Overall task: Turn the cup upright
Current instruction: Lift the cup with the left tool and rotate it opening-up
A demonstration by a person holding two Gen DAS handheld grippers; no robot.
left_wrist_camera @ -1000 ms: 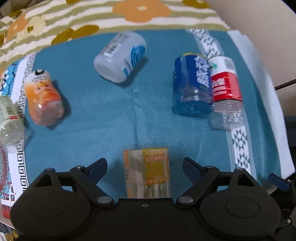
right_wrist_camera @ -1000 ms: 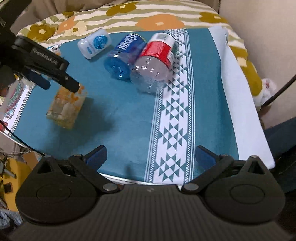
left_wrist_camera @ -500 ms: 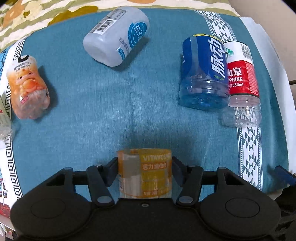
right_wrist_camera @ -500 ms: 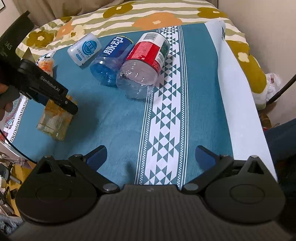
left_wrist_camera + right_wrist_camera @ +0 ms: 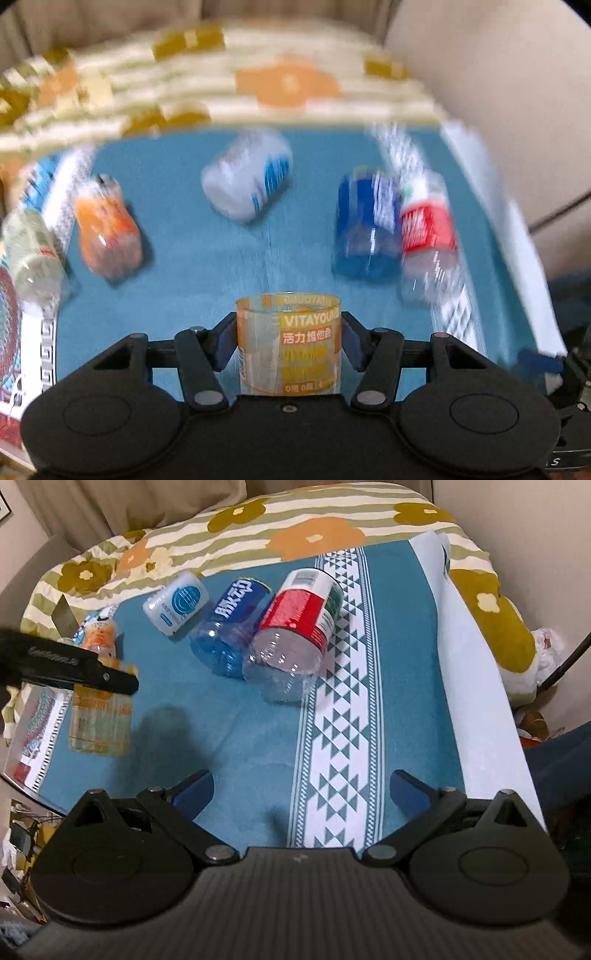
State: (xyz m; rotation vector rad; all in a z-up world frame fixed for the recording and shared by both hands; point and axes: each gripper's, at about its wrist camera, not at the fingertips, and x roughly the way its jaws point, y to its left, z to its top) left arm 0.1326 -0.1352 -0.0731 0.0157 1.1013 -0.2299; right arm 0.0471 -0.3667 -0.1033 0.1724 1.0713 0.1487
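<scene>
The cup [image 5: 290,343] is clear plastic with an orange and yellow label. My left gripper [image 5: 289,345] is shut on it and holds it above the blue cloth, its open rim away from the camera. In the right wrist view the cup [image 5: 99,720] hangs under the left gripper's black finger at the far left, its shadow on the cloth. My right gripper [image 5: 301,790] is open and empty over the near edge of the blue cloth [image 5: 236,738].
Several cut bottle cups lie on their sides: a white one [image 5: 175,603], a blue one [image 5: 229,627], a red-labelled clear one [image 5: 295,627] and an orange one [image 5: 107,232]. A floral bedspread [image 5: 295,528] lies behind. The cloth's white edge [image 5: 476,701] is at the right.
My left gripper closed on the cup and has lifted it off the cloth; its view is now tilted up and blurred. My right gripper stayed open and shifted slightly.
</scene>
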